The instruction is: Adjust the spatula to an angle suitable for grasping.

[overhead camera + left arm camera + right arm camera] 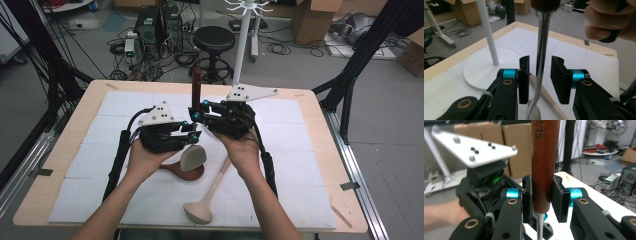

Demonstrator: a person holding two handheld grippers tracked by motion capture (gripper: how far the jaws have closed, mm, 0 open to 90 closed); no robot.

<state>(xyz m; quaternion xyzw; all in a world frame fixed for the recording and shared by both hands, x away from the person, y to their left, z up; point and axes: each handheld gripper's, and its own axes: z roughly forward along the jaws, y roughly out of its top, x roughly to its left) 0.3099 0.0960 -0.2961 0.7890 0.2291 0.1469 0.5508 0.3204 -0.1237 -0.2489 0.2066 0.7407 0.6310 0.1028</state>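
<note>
A utensil stands upright with a red-brown wooden handle point(196, 87) above a metal shaft point(541, 45). My right gripper point(545, 197) is shut on the lower part of that handle point(545, 157), both pads pressed to it. Just below it, my left gripper point(540, 75) straddles the shaft with a gap on each side, so it is open. In the high view the left gripper point(194, 131) sits under and left of the right gripper point(196, 114). A pale rounded bowl point(193, 157) shows beneath them; whether it belongs to the held utensil I cannot tell.
A dark brown wooden spoon point(182, 173) and a beige wooden ladle point(206, 200) lie on the white mat point(300, 165) near the front. A white hook stand point(244, 45) rises at the back, its round base point(479, 72) on the mat. Stool, boxes and cables lie beyond the table.
</note>
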